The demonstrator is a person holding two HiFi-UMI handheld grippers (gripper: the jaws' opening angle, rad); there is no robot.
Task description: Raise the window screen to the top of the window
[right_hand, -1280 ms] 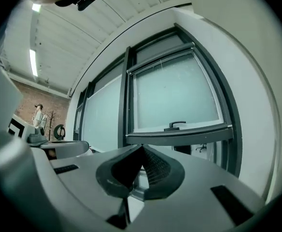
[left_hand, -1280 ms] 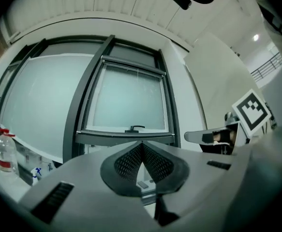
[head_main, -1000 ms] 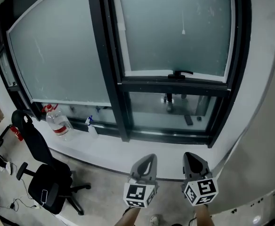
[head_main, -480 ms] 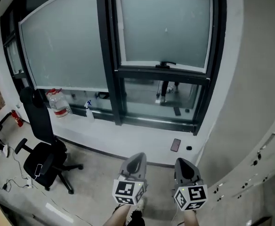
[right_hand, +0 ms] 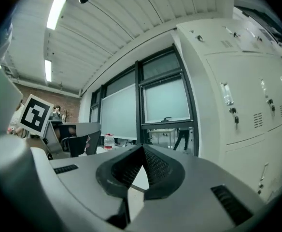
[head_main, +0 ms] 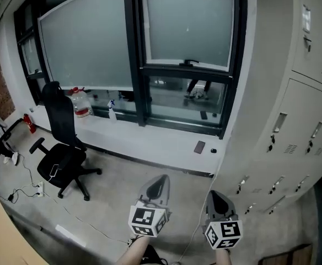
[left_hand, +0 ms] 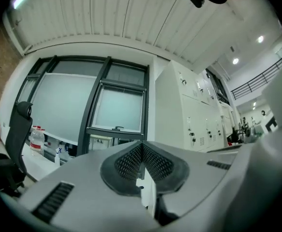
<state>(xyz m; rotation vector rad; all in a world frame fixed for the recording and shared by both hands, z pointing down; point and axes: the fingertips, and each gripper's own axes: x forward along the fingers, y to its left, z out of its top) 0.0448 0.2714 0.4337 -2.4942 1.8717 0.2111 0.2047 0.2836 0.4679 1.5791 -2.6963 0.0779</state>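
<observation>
Concrete floor lies between both jaws and the window, so the window screen (head_main: 187,26) sits well ahead and above, out of reach, and the left gripper (head_main: 159,184) and right gripper (head_main: 214,199) hang low, jaws pressed together on nothing, apparently just carried.

The chair (head_main: 62,145) stands left before the window (head_main: 186,29), lockers (head_main: 293,131) to its right.
</observation>
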